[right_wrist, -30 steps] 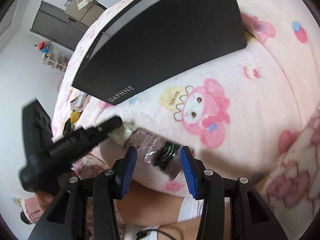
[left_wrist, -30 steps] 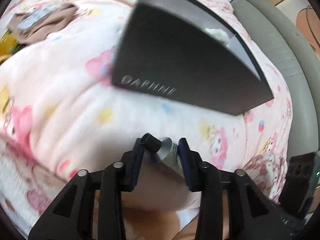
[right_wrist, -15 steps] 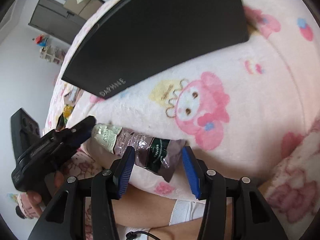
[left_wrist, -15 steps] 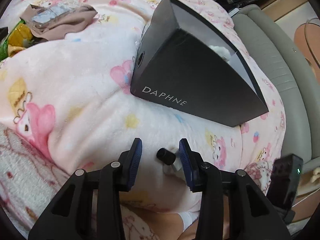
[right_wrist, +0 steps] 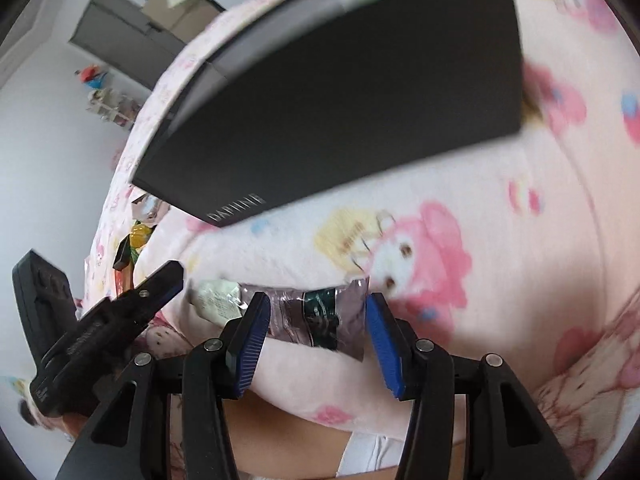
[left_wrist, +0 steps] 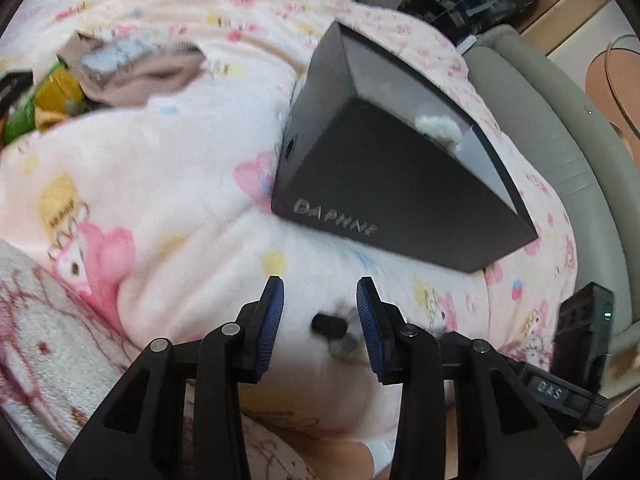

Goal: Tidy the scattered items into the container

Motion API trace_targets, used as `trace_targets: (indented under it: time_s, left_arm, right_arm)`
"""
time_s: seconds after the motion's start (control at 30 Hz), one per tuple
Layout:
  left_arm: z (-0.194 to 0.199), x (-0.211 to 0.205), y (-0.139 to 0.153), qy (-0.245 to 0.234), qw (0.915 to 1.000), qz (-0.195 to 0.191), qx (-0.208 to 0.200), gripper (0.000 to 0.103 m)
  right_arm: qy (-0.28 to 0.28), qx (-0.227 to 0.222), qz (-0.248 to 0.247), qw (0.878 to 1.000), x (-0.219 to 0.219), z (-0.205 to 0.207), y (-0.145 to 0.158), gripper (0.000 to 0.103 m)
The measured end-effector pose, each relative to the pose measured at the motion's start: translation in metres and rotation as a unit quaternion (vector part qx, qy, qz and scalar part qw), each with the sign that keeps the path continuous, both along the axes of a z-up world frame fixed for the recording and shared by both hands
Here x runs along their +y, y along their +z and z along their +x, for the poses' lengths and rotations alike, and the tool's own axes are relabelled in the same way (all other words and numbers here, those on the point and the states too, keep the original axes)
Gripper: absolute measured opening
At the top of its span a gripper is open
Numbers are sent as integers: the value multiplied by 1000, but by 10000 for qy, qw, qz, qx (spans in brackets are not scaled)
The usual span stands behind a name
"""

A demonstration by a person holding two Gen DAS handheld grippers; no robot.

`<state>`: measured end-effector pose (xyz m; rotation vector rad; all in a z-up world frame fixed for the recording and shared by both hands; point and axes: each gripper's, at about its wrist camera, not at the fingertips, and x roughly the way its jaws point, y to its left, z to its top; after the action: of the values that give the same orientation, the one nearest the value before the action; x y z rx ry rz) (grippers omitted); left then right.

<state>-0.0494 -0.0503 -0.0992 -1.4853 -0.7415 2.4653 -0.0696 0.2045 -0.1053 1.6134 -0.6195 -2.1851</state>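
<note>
A black open-topped box marked DAPHNE (left_wrist: pixel 400 200) lies tilted on the pink cartoon blanket (left_wrist: pixel 160 168), with a white fluffy item (left_wrist: pixel 436 126) inside. My left gripper (left_wrist: pixel 320 312) hovers low over the blanket in front of it. A small tube with a black cap (left_wrist: pixel 330 326) lies between its jaws, close to the right pad; the jaws are closing slightly and neither pad presses on it. My right gripper (right_wrist: pixel 316 316) stands open astride a dark foil sachet (right_wrist: pixel 320 314) lying flat. The box (right_wrist: pixel 340 100) fills the view above it, and the left gripper (right_wrist: pixel 168 280) is beside the sachet's left end.
A heap of brown cloth (left_wrist: pixel 148 72) and green-yellow packets (left_wrist: pixel 52 100) sits at the blanket's far left. A grey padded edge (left_wrist: pixel 560 140) runs along the right. The right tool's black body (left_wrist: pixel 580 332) is at the lower right. A person's bare leg (right_wrist: pixel 288 436) lies under the grippers.
The left view has pulled back from the box, and the tube now lies nearer the right pad. The sachet has come fully between the right jaws, which stand a little wider.
</note>
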Motion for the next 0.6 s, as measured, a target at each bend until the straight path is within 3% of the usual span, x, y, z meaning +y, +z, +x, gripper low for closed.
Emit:
trace_targets:
  time_s: [0.2, 0.3, 0.5, 0.6]
  left_arm:
    - [1, 11, 0, -159, 9999, 6, 9, 40]
    - [-11, 20, -11, -219, 9995, -65, -219, 40]
    - [-10, 27, -8, -539, 9981, -15, -307, 42]
    - [-6, 19, 10, -599, 9971, 437, -168, 41]
  right_arm:
    - [0, -3, 174, 9998, 6, 3, 0, 47]
    - [9, 54, 289, 9996, 7, -1, -3, 47]
    - [195, 44, -43, 9998, -2, 1, -4, 48]
    - [146, 286, -144, 9994, 5, 1, 20, 47]
